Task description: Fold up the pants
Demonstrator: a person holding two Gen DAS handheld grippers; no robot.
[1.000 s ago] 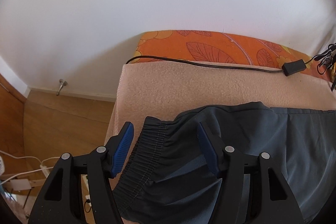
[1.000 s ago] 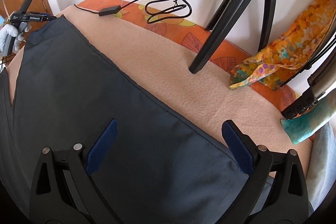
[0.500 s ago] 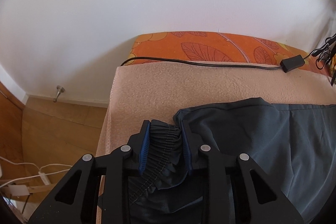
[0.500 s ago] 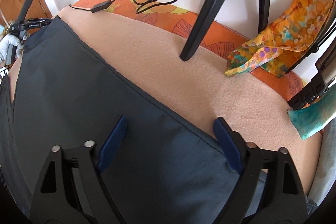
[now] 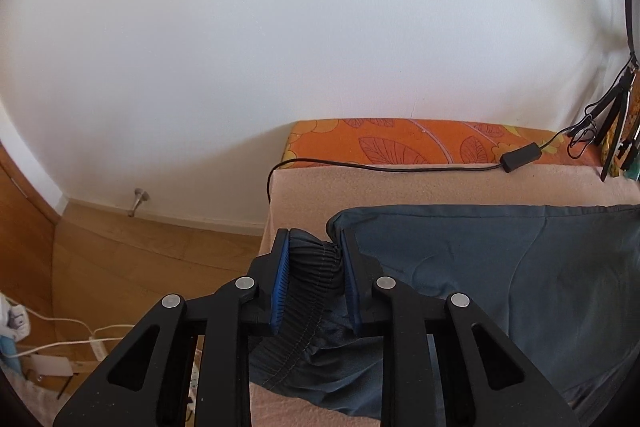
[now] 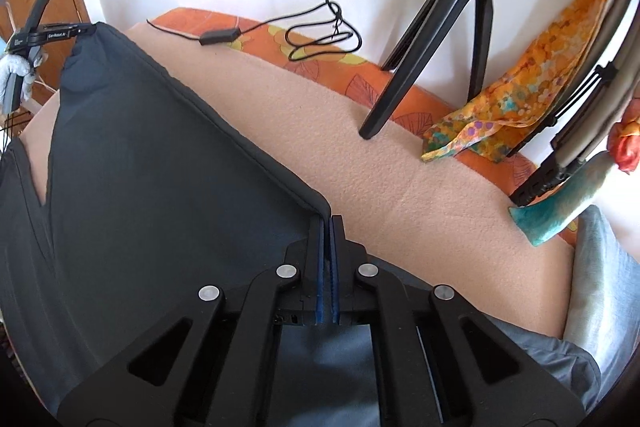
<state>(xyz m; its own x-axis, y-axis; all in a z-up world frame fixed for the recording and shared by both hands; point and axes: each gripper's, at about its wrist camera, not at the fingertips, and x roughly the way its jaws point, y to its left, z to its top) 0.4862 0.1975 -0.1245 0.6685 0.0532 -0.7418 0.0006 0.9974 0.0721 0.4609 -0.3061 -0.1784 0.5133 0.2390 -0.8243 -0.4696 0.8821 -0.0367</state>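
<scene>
Both grippers have the pants (image 6: 160,187) pinched: the left gripper (image 5: 314,277) is closing on the bunched elastic waistband (image 5: 312,267) at the left end of the bed (image 5: 440,183), and the right gripper (image 6: 327,247) has its jaws tight together on the thin hem corner at the far edge of the pants. My worry is the right side, since that smooth, slippery dark fabric could slide out when lifted, so the fold would go crooked. The fuzzy peach blanket (image 6: 400,167) might drag on the cloth too. The ribbed waistband looks like the safer hold.
</scene>
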